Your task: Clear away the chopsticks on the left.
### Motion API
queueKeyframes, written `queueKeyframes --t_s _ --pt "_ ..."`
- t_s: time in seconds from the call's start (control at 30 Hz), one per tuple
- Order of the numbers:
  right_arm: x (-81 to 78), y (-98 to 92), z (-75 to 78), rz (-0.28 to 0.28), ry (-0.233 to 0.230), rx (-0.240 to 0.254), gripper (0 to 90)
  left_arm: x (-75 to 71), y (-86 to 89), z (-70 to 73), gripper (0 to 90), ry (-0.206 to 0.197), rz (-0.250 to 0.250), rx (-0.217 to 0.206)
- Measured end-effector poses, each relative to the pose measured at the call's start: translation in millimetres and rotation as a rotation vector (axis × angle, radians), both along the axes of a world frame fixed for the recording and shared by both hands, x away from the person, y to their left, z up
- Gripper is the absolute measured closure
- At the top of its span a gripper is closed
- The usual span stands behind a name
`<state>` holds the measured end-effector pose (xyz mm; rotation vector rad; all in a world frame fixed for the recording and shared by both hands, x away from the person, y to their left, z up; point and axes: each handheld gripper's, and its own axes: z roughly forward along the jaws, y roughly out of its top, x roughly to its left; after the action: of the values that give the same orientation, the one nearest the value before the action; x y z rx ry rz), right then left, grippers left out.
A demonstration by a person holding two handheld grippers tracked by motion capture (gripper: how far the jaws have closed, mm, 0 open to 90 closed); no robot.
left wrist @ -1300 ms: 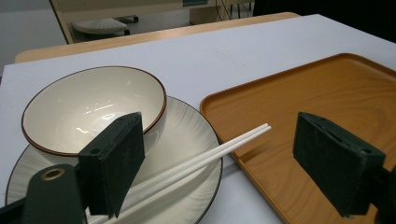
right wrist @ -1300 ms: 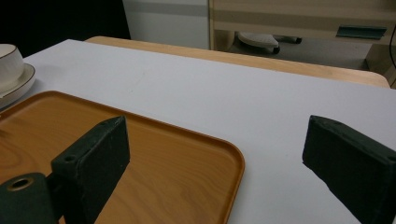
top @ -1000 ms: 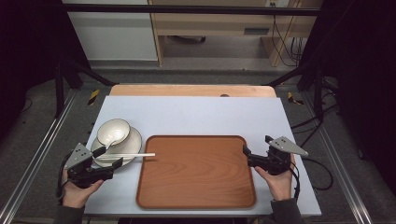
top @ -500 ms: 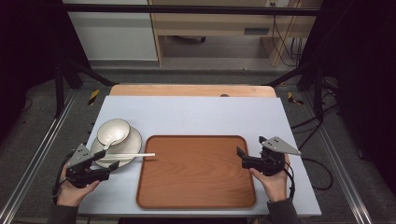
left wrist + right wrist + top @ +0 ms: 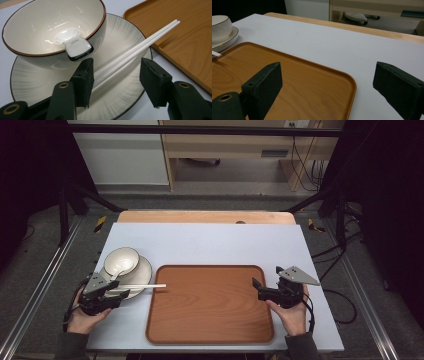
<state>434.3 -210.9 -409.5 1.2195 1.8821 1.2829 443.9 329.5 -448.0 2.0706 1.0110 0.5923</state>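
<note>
A pair of white chopsticks [image 5: 142,286] [image 5: 135,48] lies across a cream plate [image 5: 141,270] [image 5: 120,42], with the tips over the edge of a wooden tray [image 5: 210,305] [image 5: 180,37]. A cream bowl [image 5: 121,260] [image 5: 37,30] with a white spoon [image 5: 75,46] in it sits on the plate. My left gripper [image 5: 119,295] [image 5: 116,75] straddles the chopsticks' near end. Its jaws have just been closing, and the far pad still stands off the sticks. At the tray's right rim, my right gripper [image 5: 258,290] [image 5: 327,85] is held open with nothing in it.
A pale blue-grey mat [image 5: 210,240] covers the wooden table [image 5: 205,216]. The plate [image 5: 227,37] and bowl [image 5: 219,26] sit far left in the right gripper view, across the tray [image 5: 287,75]. Metal rails and cables flank the table.
The left gripper has sunk toward the plate and its jaws have narrowed around the chopsticks. The right gripper has barely shifted.
</note>
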Motion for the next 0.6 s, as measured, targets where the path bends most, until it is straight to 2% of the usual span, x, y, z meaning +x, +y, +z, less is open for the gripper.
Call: queueKeyframes --t_s 0.17,0.6 --pt "0.1 -0.8 0.1 0.0 -0.004 0.002 8.8 1.3 -1.2 -2.8 48.8 0.005 -0.003 0.023" --pt "0.5 -0.5 -0.2 0.002 -0.004 -0.004 8.9 1.9 -0.7 -4.9 56.4 0.027 -0.004 0.034"
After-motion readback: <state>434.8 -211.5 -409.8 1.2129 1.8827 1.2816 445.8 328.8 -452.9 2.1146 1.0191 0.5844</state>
